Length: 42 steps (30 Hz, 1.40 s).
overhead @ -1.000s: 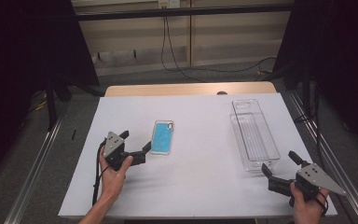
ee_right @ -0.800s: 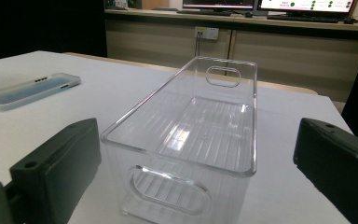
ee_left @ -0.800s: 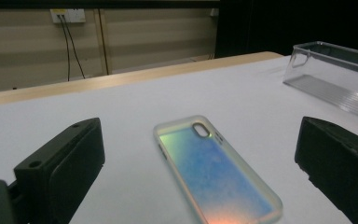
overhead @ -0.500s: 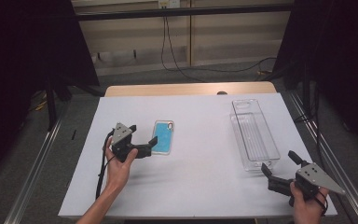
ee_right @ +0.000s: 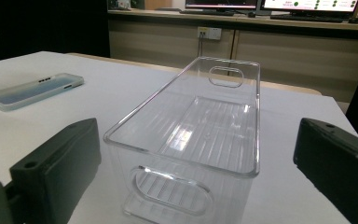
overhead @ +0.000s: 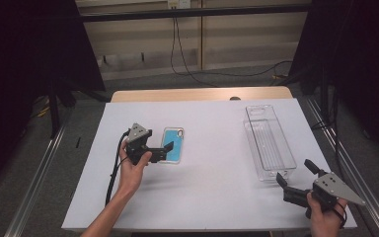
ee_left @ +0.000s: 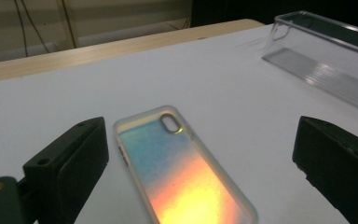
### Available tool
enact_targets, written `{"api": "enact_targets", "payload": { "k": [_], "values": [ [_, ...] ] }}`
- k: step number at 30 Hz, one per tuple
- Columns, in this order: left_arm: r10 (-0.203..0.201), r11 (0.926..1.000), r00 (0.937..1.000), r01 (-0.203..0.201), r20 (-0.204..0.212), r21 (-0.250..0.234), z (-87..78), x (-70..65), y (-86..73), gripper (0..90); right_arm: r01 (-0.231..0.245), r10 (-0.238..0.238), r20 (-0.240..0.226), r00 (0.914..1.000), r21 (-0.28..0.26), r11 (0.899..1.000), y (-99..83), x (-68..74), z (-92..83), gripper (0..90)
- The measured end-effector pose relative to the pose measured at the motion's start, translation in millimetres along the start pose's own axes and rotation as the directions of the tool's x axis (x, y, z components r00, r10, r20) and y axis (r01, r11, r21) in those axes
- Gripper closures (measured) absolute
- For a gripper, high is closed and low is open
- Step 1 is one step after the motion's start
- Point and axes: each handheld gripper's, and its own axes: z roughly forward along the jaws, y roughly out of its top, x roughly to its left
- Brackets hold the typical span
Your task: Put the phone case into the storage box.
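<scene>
- Phone case (overhead: 172, 144) lies flat on the white desk (overhead: 212, 197), left of centre, camera cutout at the far end; the clear bin (overhead: 269, 143) sits well apart on the right side.
- Left gripper (overhead: 162, 150) is at the case's near-left edge; in the left gripper view the case (ee_left: 182, 168) lies between the jaws, which stand apart with daylight on both sides. They've just been closing a bit, but no pad is on the case yet.
- My read: the step in hand is the grasp on the case, not yet made.
- I'd centre the case across its narrow width before squeezing; right now it sits closer to the left pad (ee_left: 81, 163), so closing as is would likely shove it sideways.
- Case is thin and flat on the desk, so I'd drop the tips until they nearly graze the surface and catch the side rims, not the top face.
- Close slowly; soft rims may flex and pop out.
- Right gripper (overhead: 298, 180) is parked at the bin's near end, jaws apart, gripping nothing; its own view has the bin (ee_right: 200, 140) between them. I'd leave it there.
</scene>
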Motion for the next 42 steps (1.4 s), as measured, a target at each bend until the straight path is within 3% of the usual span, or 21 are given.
{"api": "enact_targets", "payload": {
  "k": [4, 7, 9, 10, 12, 14, 16, 17, 18, 20, 25, 27, 29, 30, 31, 37, 38, 39, 40, 41, 42],
  "values": [
    [0.023, 0.9989, 0.999, -0.021, -0.04, 0.043, 4.3, 1.7, 1.3, 3.6, 0.0, 0.0, 0.0, 1.0, -0.001, 1.0, 0.1, -0.1, -0.1, 0.2],
    [-0.029, 0.9974, 0.9996, 0.03, -0.005, 0.065, 7.6, 5.7, 6.6, 3.8, -0.003, 0.003, 0.002, 1.0, -0.002, 1.0, -0.1, -1.2, 0.3, 0.2],
    [-0.004, 0.9939, 0.9998, 0.006, -0.021, 0.11, 10.6, 6.2, 10.8, 3.7, 0.0, 0.0, 0.002, 1.0, -0.002, 1.0, 0.2, -1.5, -0.1, 0.2],
    [0.031, 0.9907, 0.9988, -0.026, -0.037, 0.133, 12.6, 6.0, 13.7, 3.7, 0.001, -0.001, 0.002, 1.0, -0.003, 1.0, 0.3, -1.6, -0.4, 0.2],
    [0.064, 0.9899, 0.9975, -0.06, -0.028, 0.128, 15.6, 6.3, 15.8, 3.1, 0.0, 0.0, 0.001, 1.0, -0.004, 1.0, 0.5, -1.5, -0.6, 0.2],
    [0.024, 0.9876, 0.9995, -0.02, -0.022, 0.156, 20.2, 9.7, 17.3, 2.9, 0.0, 0.0, 0.001, 1.0, -0.005, 1.0, 0.5, -1.5, -0.9, 0.2],
    [0.032, 0.9854, 0.999, -0.027, -0.032, 0.168, 21.9, 10.3, 17.6, 2.8, -0.002, 0.002, 0.001, 1.0, -0.003, 1.0, 0.4, -1.7, -0.7, 0.2],
    [0.044, 0.9781, 0.998, -0.033, -0.046, 0.205, 25.6, 11.0, 18.9, 2.7, -0.002, 0.002, 0.001, 1.0, -0.003, 1.0, 0.4, -1.9, -0.6, 0.2],
    [0.044, 0.9781, 0.998, -0.033, -0.046, 0.205, 25.6, 11.0, 18.9, 2.5, -0.002, 0.002, 0.0, 1.0, -0.002, 1.0, 0.4, -1.9, -0.5, 0.2],
    [0.034, 0.9685, 0.9983, -0.021, -0.048, 0.248, 31.9, 11.5, 19.9, 2.5, -0.002, 0.002, 0.0, 1.0, -0.002, 1.0, 0.3, -1.8, -0.4, 0.2],
    [0.012, 0.955, 0.9983, 0.006, -0.058, 0.296, 38.2, 15.1, 20.4, 2.8, 0.002, -0.002, -0.002, 1.0, -0.001, 1.0, 0.4, -1.9, -0.6, 0.2],
    [0.009, 0.9384, 0.9978, 0.014, -0.066, 0.345, 42.8, 15.7, 20.7, 3.6, 0.001, -0.001, -0.001, 1.0, 0.0, 1.0, 0.3, -1.9, -0.5, 0.2],
    [0.007, 0.9347, 0.9963, 0.024, -0.085, 0.355, 46.9, 14.6, 20.5, 3.8, 0.002, -0.002, -0.002, 1.0, 0.0, 1.0, 0.3, -1.9, -0.5, 0.2],
    [0.018, 0.9281, 0.9963, 0.014, -0.084, 0.372, 48.9, 15.2, 21.2, 3.8, 0.002, -0.002, -0.002, 1.0, 0.0, 1.0, 0.4, -1.9, -0.5, 0.2],
    [-0.002, 0.9272, 0.9969, 0.031, -0.079, 0.373, 52.3, 14.3, 20.6, 4.0, 0.0, 0.0, 0.0, 1.0, -0.002, 1.0, 0.5, -1.8, -0.7, 0.2],
    [-0.019, 0.9122, 0.9984, 0.039, -0.053, 0.408, 59.4, 14.5, 20.7, 3.9, 0.0, 0.0, -0.002, 1.0, -0.002, 1.0, 0.4, -2.0, -0.9, 0.2],
    [-0.041, 0.9187, 0.9977, 0.059, -0.054, 0.391, 61.1, 12.7, 19.7, 3.2, 0.001, -0.001, -0.002, 1.0, -0.003, 1.0, 0.4, -2.0, -0.9, 0.2],
    [-0.021, 0.9074, 0.9986, 0.039, -0.048, 0.418, 61.7, 13.5, 20.7, 4.0, 0.001, -0.001, -0.002, 1.0, -0.004, 1.0, 0.5, -2.0, -1.1, 0.2],
    [-0.021, 0.9074, 0.9986, 0.039, -0.048, 0.418, 61.7, 13.5, 20.7, 4.2, 0.001, -0.001, -0.002, 1.0, -0.004, 1.0, 0.5, -2.0, -1.1, 0.2],
    [-0.017, 0.896, 0.9989, 0.035, -0.044, 0.443, 63.8, 12.3, 21.0, 4.2, 0.002, -0.002, -0.002, 1.0, -0.005, 1.0, 0.5, -2.0, -1.3, 0.2],
    [-0.017, 0.8929, 0.9982, 0.041, -0.058, 0.448, 65.3, 10.9, 21.3, 4.5, 0.001, -0.001, -0.002, 1.0, -0.005, 1.0, 0.6, -2.1, -1.2, 0.2]
  ]
}}
